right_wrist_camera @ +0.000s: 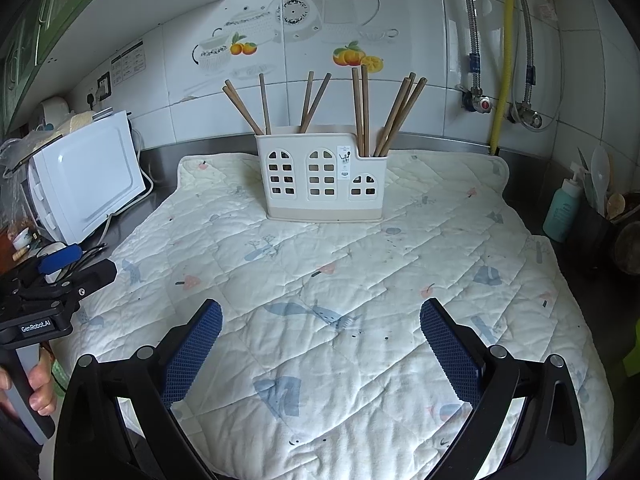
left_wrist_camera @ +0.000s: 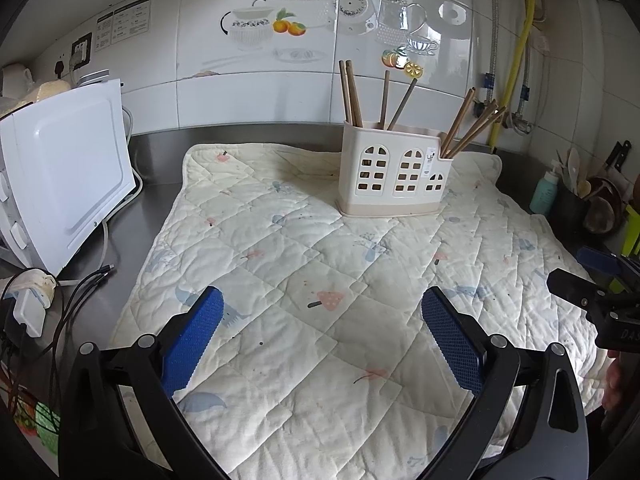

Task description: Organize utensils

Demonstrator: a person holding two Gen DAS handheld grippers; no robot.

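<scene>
Left wrist view: the left gripper [left_wrist_camera: 322,320] hangs over a quilted mat [left_wrist_camera: 280,280] with its blue-padded jaws spread wide and nothing between them. The mat, cream with small printed mushrooms and whales, lies on a steel counter [left_wrist_camera: 160,148]. A cream utensil holder [left_wrist_camera: 394,176] with arched window cut-outs stands on the mat at about 1 o'clock from the gripper, well apart from it. Wooden chopsticks [left_wrist_camera: 352,96] stand in it, leaning in several clusters: one at the left end, a looser pair toward the middle, and a fanned bunch in the lower right compartment. A white appliance [left_wrist_camera: 68,168] sits off the mat at 9 o'clock, with cables [left_wrist_camera: 88,280] and a plug trailing on the counter beside it. The right gripper [left_wrist_camera: 580,292] shows at 3 o'clock, only its black and blue tip in frame.

Right wrist view: the right gripper [right_wrist_camera: 320,320] is likewise spread wide and empty above the mat [right_wrist_camera: 360,280]. The holder [right_wrist_camera: 324,180] stands at 12 o'clock, near the mat's far edge, chopsticks [right_wrist_camera: 364,108] upright or tilted in it. At 9 o'clock the left gripper [right_wrist_camera: 76,268] shows from the side, its grip held by a hand [right_wrist_camera: 38,384]. A teal pump bottle [right_wrist_camera: 564,208] stands off the mat at 3 o'clock. Tiled wall [right_wrist_camera: 420,20] with printed crockery and fruit runs behind.
</scene>
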